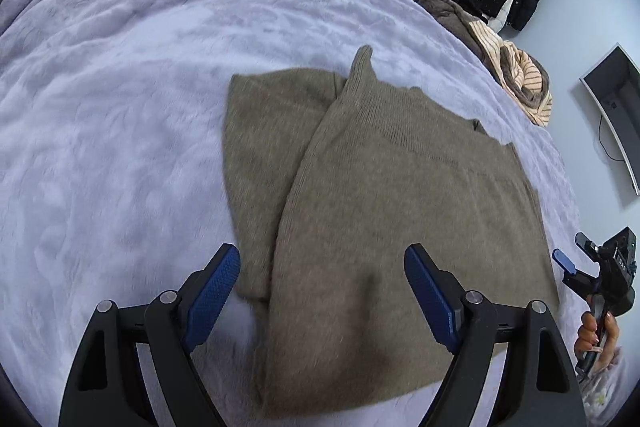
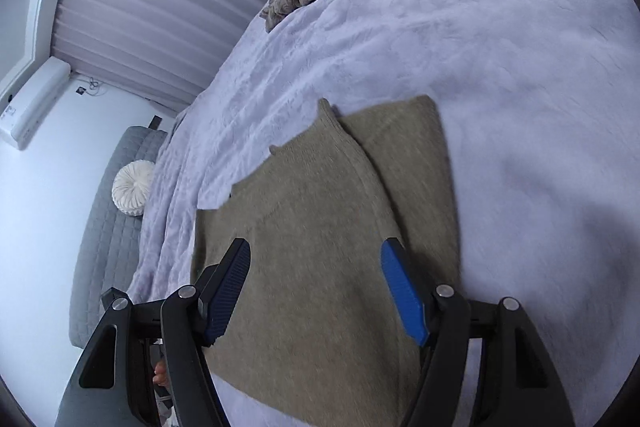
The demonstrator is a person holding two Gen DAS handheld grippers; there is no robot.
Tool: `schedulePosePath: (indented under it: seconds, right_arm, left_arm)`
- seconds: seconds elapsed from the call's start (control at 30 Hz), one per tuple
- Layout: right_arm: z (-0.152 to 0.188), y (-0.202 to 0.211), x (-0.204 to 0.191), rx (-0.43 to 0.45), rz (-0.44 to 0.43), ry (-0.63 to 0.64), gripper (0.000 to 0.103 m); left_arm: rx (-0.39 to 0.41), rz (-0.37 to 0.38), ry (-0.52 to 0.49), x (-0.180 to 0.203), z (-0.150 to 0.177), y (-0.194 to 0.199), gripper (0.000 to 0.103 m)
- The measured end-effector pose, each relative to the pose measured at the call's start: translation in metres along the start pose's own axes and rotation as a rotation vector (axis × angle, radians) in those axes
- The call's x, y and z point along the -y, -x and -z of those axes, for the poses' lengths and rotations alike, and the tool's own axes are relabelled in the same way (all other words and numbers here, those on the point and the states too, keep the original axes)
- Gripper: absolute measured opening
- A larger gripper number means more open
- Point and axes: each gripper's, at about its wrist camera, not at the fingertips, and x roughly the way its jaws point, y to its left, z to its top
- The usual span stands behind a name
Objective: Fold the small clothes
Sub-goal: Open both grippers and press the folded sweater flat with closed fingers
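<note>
A flat olive-brown knitted wool garment (image 1: pixel 384 195) shows a fine ribbed weave, matt and slightly fuzzy. Under it, the pale lavender plush bedspread (image 1: pixel 120 87) looks soft, velvety, with a faint embossed pattern. The left gripper (image 1: pixel 322 291) is matt black plastic with shiny metal pivot pins, and its blue fingers (image 1: pixel 214 291) carry a rough knurled grip. The right gripper (image 2: pixel 316 291) is built the same way. Far back, a cream striped cloth with grey-brown fleece (image 1: pixel 516 67) lies crumpled, soft-napped.
</note>
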Motion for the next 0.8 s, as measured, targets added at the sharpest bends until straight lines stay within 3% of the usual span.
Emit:
schedulePosePath:
  seconds: [0.13,0.27,0.33,0.37,0.4,0.43,0.57,0.7,0.8]
  right_arm:
    - [0.029,0.029,0.017,-0.010,0.002,-0.015,0.072]
    - [0.046,0.030,0.021,-0.051,0.028,0.017,0.068]
    - [0.049,0.021,0.020,-0.079,0.017,0.027,0.045]
    - [0.050,0.015,0.019,-0.104,0.036,0.036,0.036]
    - [0.050,0.008,0.018,-0.135,0.070,0.042,0.010]
    - [0.052,0.005,0.018,-0.152,0.088,0.043,0.006]
    - [0.051,0.024,0.003,-0.138,0.038,0.100,0.005]
    - [0.058,0.026,0.020,-0.201,0.170,0.123,0.005]
    - [0.065,0.024,0.041,-0.183,0.136,0.053,0.005]
  left_arm:
    - [-0.059,0.015,-0.002,-0.010,0.022,0.002,0.084]
    - [-0.088,0.049,-0.005,-0.008,0.032,-0.004,0.083]
    - [-0.092,0.097,0.003,-0.006,0.033,-0.005,0.063]
    - [-0.112,0.089,-0.003,-0.003,0.033,-0.008,0.044]
    - [-0.124,0.059,-0.014,-0.001,0.032,-0.009,0.028]
    - [-0.127,0.047,-0.024,-0.001,0.033,-0.008,0.022]
    - [-0.093,0.070,-0.019,-0.011,0.036,0.012,0.011]
    - [-0.112,0.043,-0.005,-0.030,0.054,0.006,0.011]
    - [-0.075,0.043,0.029,-0.037,0.064,0.014,0.012]
